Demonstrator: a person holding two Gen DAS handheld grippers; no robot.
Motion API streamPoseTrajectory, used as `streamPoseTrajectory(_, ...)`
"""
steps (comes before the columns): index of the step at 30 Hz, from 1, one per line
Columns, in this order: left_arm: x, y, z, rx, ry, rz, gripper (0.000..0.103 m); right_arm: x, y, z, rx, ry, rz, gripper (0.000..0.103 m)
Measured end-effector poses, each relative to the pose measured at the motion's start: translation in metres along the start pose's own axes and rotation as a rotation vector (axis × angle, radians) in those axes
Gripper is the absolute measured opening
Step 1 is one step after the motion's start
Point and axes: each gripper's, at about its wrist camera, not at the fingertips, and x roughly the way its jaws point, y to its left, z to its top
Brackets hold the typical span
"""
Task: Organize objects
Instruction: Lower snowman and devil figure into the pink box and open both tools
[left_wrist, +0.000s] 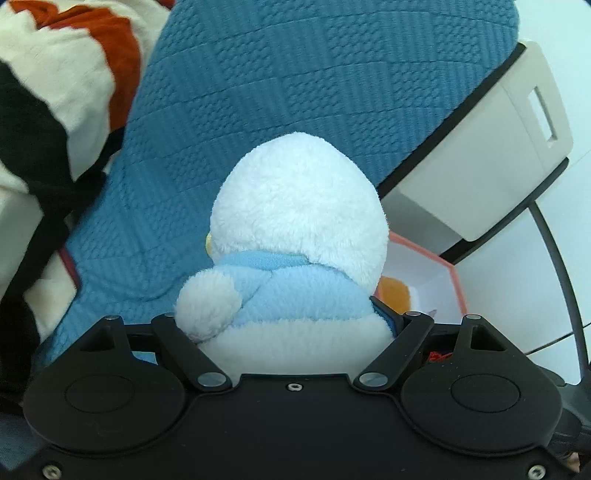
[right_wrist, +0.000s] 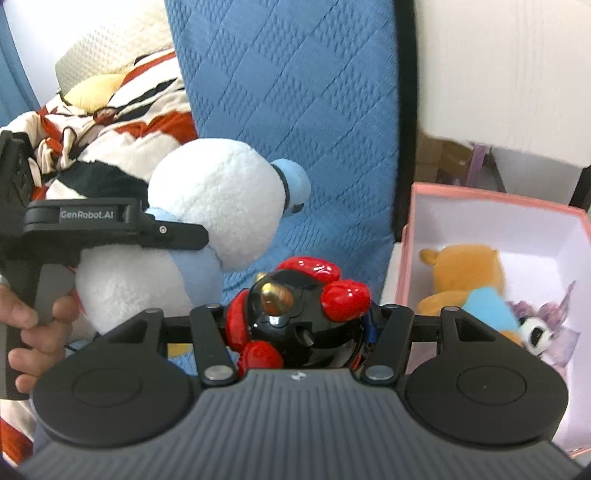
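Now white plush (left_wrist: 295, 236) between left tongs (left_wrist: 291, 332), black-red toy (right_wrist: 295, 314) between right tongs (right_wrist: 299, 332)

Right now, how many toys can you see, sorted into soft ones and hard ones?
Soft toys: 3 — white and blue plush, orange bear, purple big-eyed plush.
Hard toys: 1 — black and red toy.
Total: 4

left tool (left_wrist: 291, 328) gripping, right tool (right_wrist: 301, 325) gripping, hand (right_wrist: 33, 328) on handle

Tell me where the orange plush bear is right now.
In the right wrist view, the orange plush bear lies inside the pink cardboard box at right, beside a purple big-eyed plush toy.
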Motion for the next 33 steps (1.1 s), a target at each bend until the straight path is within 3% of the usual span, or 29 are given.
streamPoseTrajectory(5,-0.002,-0.034,0.010,0.049,-0.015,-0.020,0.081,-0.023,-0.021,0.009,0.037,-0.034,-0.003,0.060)
streamPoseTrajectory(17,0.017,-0.122,0.019,0.140,-0.023,-0.088,0.081,-0.063,-0.076,0.004,0.074,-0.098,-0.106,0.060)
streamPoseTrajectory(23,0.043,-0.162,0.006,0.166,0.018,-0.147,0.081,-0.073,-0.107,-0.019,0.142,-0.114,-0.145,0.060)
streamPoseTrajectory(33,0.083,-0.217,-0.026,0.246,0.039,-0.145,0.081,-0.080,-0.168,-0.072,0.251,-0.103,-0.203,0.060)
